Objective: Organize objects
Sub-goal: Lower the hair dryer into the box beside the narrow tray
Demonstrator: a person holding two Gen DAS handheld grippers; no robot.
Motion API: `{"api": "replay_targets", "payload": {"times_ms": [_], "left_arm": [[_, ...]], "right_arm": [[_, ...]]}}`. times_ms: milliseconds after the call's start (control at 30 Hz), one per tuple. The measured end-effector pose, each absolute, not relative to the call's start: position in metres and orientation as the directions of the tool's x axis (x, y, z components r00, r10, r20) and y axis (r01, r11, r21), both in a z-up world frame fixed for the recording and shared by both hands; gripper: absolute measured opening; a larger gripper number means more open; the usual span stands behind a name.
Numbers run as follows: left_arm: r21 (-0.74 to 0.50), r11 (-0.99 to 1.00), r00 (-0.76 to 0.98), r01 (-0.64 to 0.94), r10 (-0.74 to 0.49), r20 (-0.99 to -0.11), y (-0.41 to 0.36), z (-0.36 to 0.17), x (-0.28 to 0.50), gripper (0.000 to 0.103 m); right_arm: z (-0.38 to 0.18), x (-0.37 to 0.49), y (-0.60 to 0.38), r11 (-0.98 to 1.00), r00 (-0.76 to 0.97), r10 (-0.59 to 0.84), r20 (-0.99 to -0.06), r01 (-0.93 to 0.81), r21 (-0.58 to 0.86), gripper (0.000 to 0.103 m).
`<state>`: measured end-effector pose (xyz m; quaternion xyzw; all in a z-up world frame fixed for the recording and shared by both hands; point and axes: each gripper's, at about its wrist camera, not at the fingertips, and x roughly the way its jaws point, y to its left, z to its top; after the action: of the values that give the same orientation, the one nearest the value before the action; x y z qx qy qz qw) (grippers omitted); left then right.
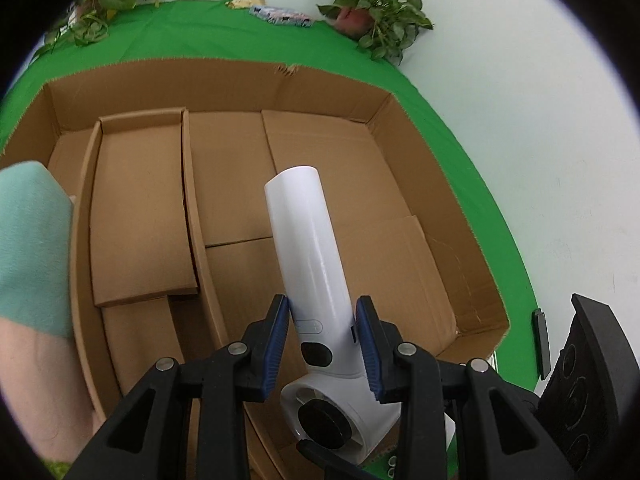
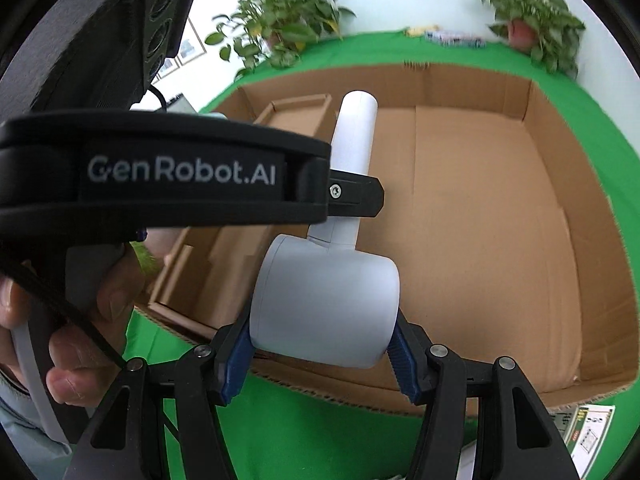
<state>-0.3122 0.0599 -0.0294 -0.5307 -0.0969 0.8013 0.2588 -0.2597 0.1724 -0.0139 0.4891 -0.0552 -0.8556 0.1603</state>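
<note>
A white handheld fan (image 1: pixel 308 264) with a long cylindrical handle is held above a large open cardboard box (image 1: pixel 360 92). My left gripper (image 1: pixel 322 344) is shut on the fan's handle near its round head, blue pads on both sides. In the right wrist view my right gripper (image 2: pixel 324 354) is shut on the fan's round head (image 2: pixel 326 300), and the handle (image 2: pixel 354 136) points away over the box (image 2: pixel 480 88). The left gripper's body (image 2: pixel 160 176) crosses the left of that view and clamps the handle.
The box has a narrow cardboard divider section (image 1: pixel 140 216) on its left side. It sits on a green cloth (image 1: pixel 200 36) with potted plants (image 1: pixel 376 4) at the back. A printed paper (image 2: pixel 588 432) lies near the box's front right corner.
</note>
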Motion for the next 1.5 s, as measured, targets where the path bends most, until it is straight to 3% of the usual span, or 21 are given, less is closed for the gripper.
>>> {"api": "replay_targets", "payload": {"times_ms": [467, 800, 933, 1100, 1500], "left_arm": [[-0.417, -0.868, -0.235, -0.27, 0.479, -0.846, 0.056, -0.044, -0.322, 0.032], [-0.345, -0.885, -0.368, -0.312, 0.448, -0.815, 0.029, -0.01, -0.293, 0.033], [-0.288, -0.916, -0.39, -0.28, 0.383, -0.838, 0.017, -0.02, -0.278, 0.033], [-0.317, -0.917, -0.391, -0.243, 0.392, -0.833, 0.0, -0.036, -0.266, 0.033], [-0.402, -0.894, -0.377, -0.2, 0.449, -0.81, -0.012, -0.048, -0.256, 0.034]], "right_arm": [[-0.024, -0.278, 0.166, -0.915, -0.337, -0.398, -0.853, 0.214, 0.342, 0.06], [0.009, -0.269, 0.179, -0.916, -0.39, -0.399, -0.83, 0.218, 0.338, 0.062], [0.006, -0.266, 0.192, -0.924, -0.373, -0.382, -0.846, 0.146, 0.353, 0.045], [-0.031, -0.31, 0.223, -0.879, -0.316, -0.474, -0.822, 0.114, 0.463, 0.038], [-0.054, -0.308, 0.201, -0.845, -0.285, -0.533, -0.797, 0.138, 0.516, 0.035]]}}
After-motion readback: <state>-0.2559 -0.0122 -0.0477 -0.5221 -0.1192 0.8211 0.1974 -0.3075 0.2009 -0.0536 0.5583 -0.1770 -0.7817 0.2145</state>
